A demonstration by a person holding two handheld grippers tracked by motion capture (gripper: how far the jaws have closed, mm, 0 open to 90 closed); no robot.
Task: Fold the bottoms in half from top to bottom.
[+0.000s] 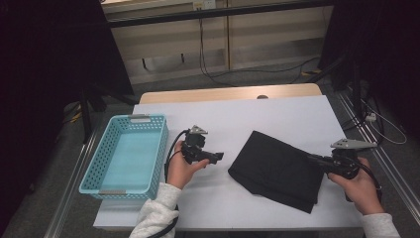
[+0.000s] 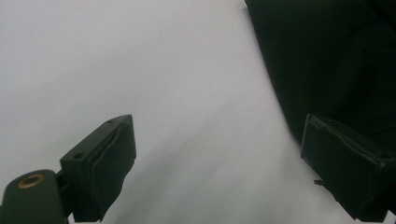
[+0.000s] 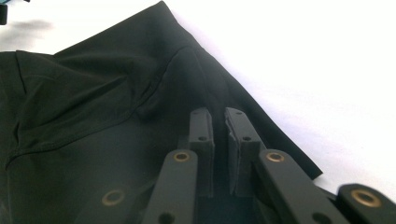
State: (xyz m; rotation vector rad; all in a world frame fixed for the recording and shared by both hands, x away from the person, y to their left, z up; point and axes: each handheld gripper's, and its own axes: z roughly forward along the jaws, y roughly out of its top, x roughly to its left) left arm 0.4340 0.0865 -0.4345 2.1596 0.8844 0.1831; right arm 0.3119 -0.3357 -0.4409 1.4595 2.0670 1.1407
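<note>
Black cloth (image 1: 277, 168), folded flat with a stitched seam and soft creases, lies on the white worktop (image 1: 233, 119) well right of the blue basket (image 1: 128, 153); the right claw (image 3: 218, 123) sits nearly closed over the cloth's right edge, the left claw (image 1: 216, 157) spread apart just left of the cloth

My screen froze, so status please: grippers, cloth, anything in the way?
Left gripper open, off the black cloth. Right gripper shut, over the cloth's edge. Blue basket off to the side, nothing blocking.
</note>
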